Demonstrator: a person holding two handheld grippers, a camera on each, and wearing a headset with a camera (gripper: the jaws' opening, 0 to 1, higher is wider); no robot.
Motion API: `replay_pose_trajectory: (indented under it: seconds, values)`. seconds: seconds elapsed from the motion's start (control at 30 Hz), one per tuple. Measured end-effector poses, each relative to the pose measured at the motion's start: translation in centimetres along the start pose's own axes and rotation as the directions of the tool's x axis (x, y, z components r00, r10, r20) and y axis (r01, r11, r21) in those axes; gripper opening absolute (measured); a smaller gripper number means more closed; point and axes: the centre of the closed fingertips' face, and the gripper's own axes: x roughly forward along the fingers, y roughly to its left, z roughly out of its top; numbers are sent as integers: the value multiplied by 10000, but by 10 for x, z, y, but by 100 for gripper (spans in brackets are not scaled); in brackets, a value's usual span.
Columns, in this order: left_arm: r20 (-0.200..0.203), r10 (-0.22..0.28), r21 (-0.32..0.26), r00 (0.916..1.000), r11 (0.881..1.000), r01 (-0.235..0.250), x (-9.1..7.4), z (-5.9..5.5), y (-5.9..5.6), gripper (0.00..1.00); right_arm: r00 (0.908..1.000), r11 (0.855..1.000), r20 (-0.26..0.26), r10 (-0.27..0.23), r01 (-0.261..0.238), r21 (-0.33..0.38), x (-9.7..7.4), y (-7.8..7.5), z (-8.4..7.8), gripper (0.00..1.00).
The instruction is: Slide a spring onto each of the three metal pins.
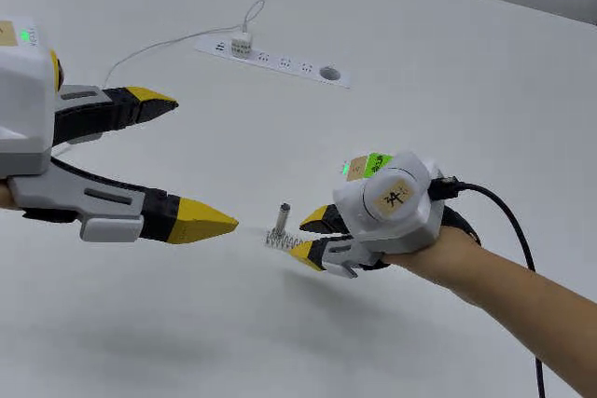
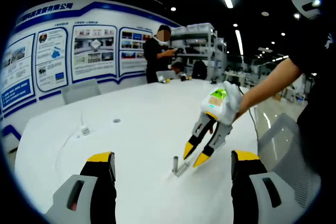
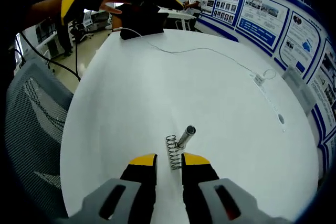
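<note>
White tabletop [image 1: 420, 62]; my right gripper [image 1: 304, 233], jaws narrowly apart, at the spring [image 1: 280, 240]. Looks light, squashy, so pinch mid-coil softly; left gripper [image 1: 205, 162] gapes.

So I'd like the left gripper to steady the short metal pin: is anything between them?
Nothing visible does. Only bare white table lies between the open left gripper and the short metal pin. The small coil spring lies by its base, and the right gripper is on the far side.
</note>
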Motion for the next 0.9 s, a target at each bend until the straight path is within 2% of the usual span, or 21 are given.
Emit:
replay_pose_trajectory:
  seconds: [0.43,0.57,0.8,0.9]
  values:
    - [-203,-48,-201,9998,9998,44,2,-11,1,94,9964,9994,-813,235,-255,-237,16,-3,-17,17]
    - [-209,-115,-261,9997,9996,110,4,-12,0,94,9962,9990,-818,306,-330,-285,18,-4,-17,15]
    - [-159,-246,-229,9996,9994,242,11,-8,-5,94,9919,9980,-1192,437,-488,-403,22,-4,-22,14]
    - [-157,-285,-218,9995,9994,281,12,-8,-6,94,9919,9975,-1128,576,-619,-348,22,-2,-21,12]
